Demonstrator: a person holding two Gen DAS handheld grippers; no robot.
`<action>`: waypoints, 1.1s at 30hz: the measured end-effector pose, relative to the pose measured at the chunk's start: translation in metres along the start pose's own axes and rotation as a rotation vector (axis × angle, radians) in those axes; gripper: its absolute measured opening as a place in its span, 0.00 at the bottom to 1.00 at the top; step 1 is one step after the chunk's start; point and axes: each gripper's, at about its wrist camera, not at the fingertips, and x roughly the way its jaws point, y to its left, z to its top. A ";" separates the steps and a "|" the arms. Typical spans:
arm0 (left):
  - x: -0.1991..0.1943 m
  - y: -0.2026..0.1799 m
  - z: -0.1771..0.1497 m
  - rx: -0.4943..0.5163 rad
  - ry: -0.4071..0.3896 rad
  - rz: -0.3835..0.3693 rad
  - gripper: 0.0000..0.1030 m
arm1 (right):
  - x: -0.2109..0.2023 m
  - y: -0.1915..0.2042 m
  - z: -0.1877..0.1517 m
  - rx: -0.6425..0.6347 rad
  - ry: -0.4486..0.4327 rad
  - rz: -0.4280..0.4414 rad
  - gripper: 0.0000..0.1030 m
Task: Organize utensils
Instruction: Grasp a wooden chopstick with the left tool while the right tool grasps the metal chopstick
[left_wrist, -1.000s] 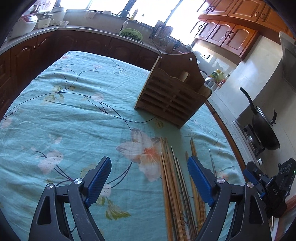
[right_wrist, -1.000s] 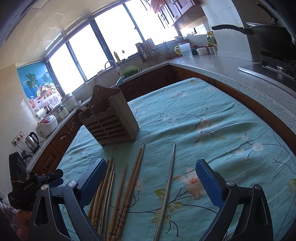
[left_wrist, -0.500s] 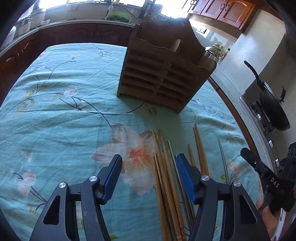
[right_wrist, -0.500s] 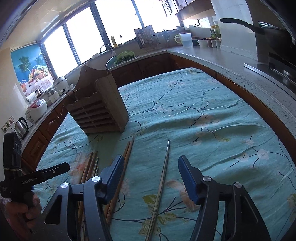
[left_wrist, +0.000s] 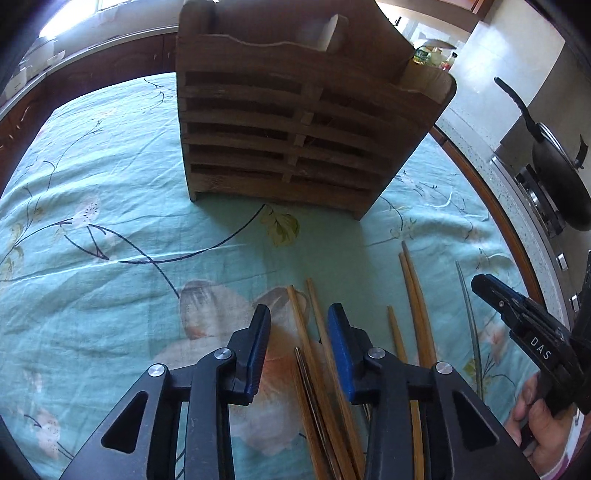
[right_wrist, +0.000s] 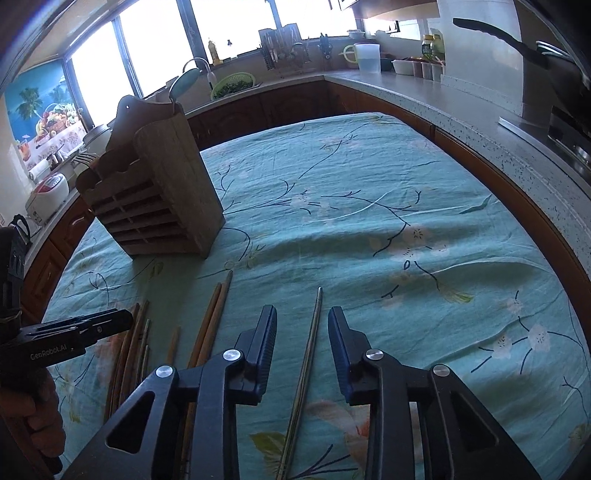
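Observation:
A slatted wooden utensil holder (left_wrist: 295, 122) stands upright on the teal flowered tablecloth; it also shows in the right wrist view (right_wrist: 155, 206). Several wooden chopsticks (left_wrist: 417, 306) lie side by side in front of it. My left gripper (left_wrist: 299, 321) is partly open, low over the cloth, its fingers either side of a pair of wooden chopsticks (left_wrist: 314, 332). My right gripper (right_wrist: 302, 323) is partly open with a single metal chopstick (right_wrist: 310, 347) lying between its fingers. Neither grips anything.
The tablecloth (right_wrist: 369, 206) covers the table. A kitchen counter (right_wrist: 480, 122) runs behind and to the right, with a black wok (left_wrist: 557, 173) on the stove. A rice cooker (right_wrist: 48, 195) sits at far left. A fork and spoon stick out of the holder.
Both grippers have moved forward and down toward the chopsticks, and both have narrowed their fingers. The holder now looms closer in the left wrist view.

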 end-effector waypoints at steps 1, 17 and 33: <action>0.001 -0.002 0.001 0.013 -0.009 0.010 0.27 | 0.004 0.001 0.001 -0.009 0.011 -0.014 0.24; 0.009 -0.004 0.001 0.017 -0.030 -0.078 0.04 | 0.017 0.013 0.003 -0.041 0.028 -0.007 0.04; -0.122 0.013 -0.030 -0.007 -0.268 -0.217 0.03 | -0.094 0.039 0.027 -0.030 -0.199 0.175 0.04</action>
